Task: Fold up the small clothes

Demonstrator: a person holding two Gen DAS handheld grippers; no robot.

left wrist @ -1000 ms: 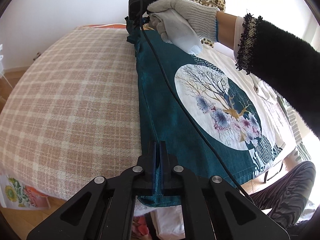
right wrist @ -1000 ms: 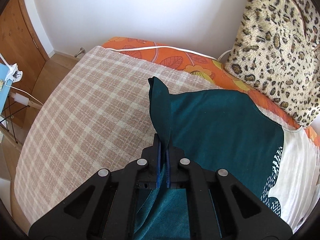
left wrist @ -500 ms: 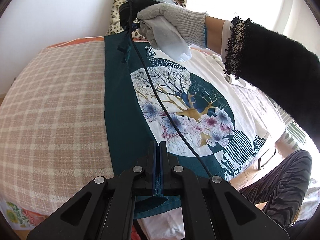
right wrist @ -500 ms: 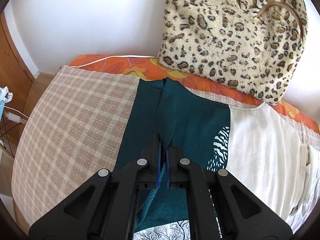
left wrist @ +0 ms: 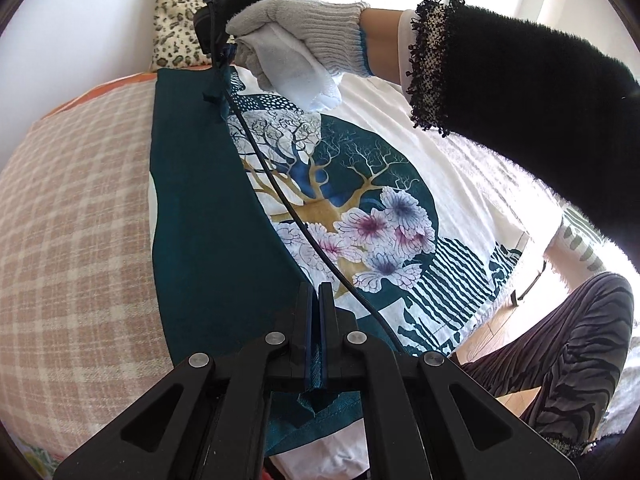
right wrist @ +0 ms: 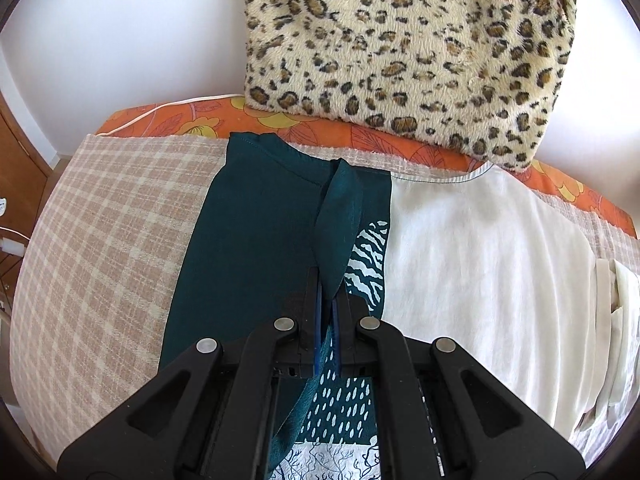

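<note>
From the left wrist view, the left gripper (left wrist: pixel 316 300) is pinched tight on the near hem of the teal-and-white shirt (left wrist: pixel 208 216), a fold of teal cloth caught between its fingers. The shirt lies spread ahead of it on the plaid blanket (left wrist: pixel 76 216), its teal side panel folded over toward the round tree-and-flower print (left wrist: pixel 340 208). No writing can be read on the shirt. Far ahead, a gloved hand (left wrist: pixel 296 40) holds the right gripper's body, whose black cable (left wrist: pixel 280 192) trails back across the print.

From the right wrist view, the right gripper (right wrist: pixel 329 292) is clamped narrow on a raised ridge of teal fabric of the shirt (right wrist: pixel 256 240) near the neckline. To its right the shirt's white part lies flat. Beyond the shirt sits a leopard-print cushion (right wrist: pixel 408 48) on an orange floral sheet (right wrist: pixel 200 120).
</note>
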